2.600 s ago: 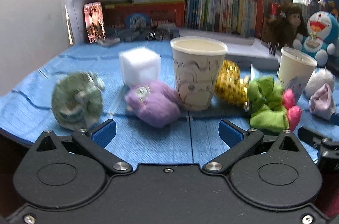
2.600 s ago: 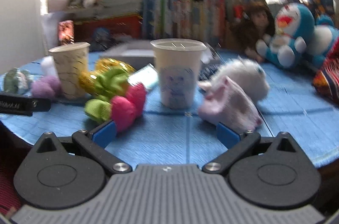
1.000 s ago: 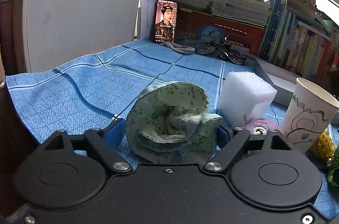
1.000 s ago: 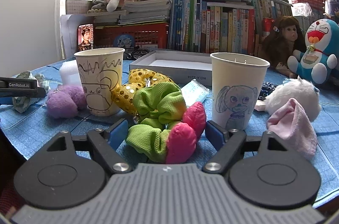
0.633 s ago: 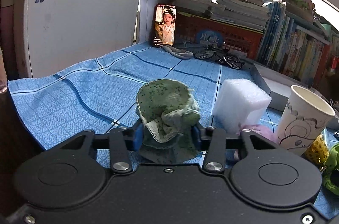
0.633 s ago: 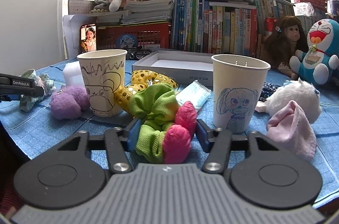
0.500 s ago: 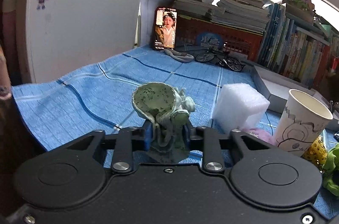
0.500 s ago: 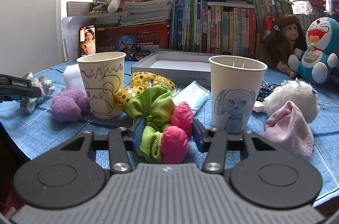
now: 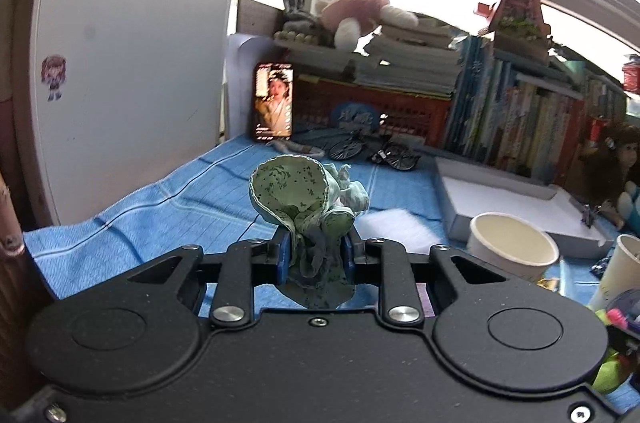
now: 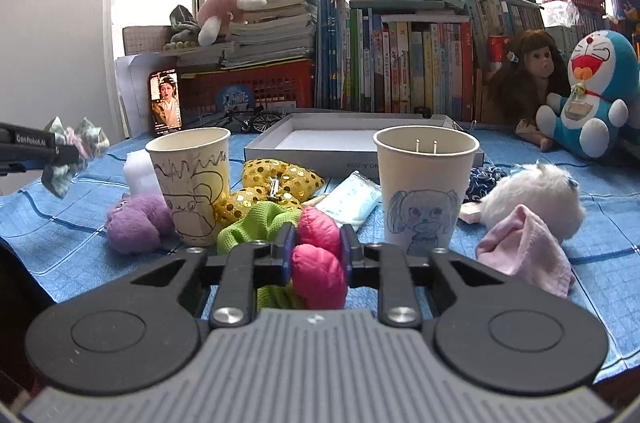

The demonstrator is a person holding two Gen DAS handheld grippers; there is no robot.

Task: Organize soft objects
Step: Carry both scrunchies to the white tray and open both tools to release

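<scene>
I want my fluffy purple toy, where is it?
In the right wrist view the purple toy lies on the blue cloth at the left, touching the scribbled paper cup, with the white foam block just behind.

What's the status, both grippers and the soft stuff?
Left gripper shut on green floral scrunchie, clear of the cloth. Right gripper shut on pink-and-green scrunchie, low between the two paper cups. Nothing blocking.

Black linkage fingers (image 9: 283, 259), blue pads, silver screws.
</scene>
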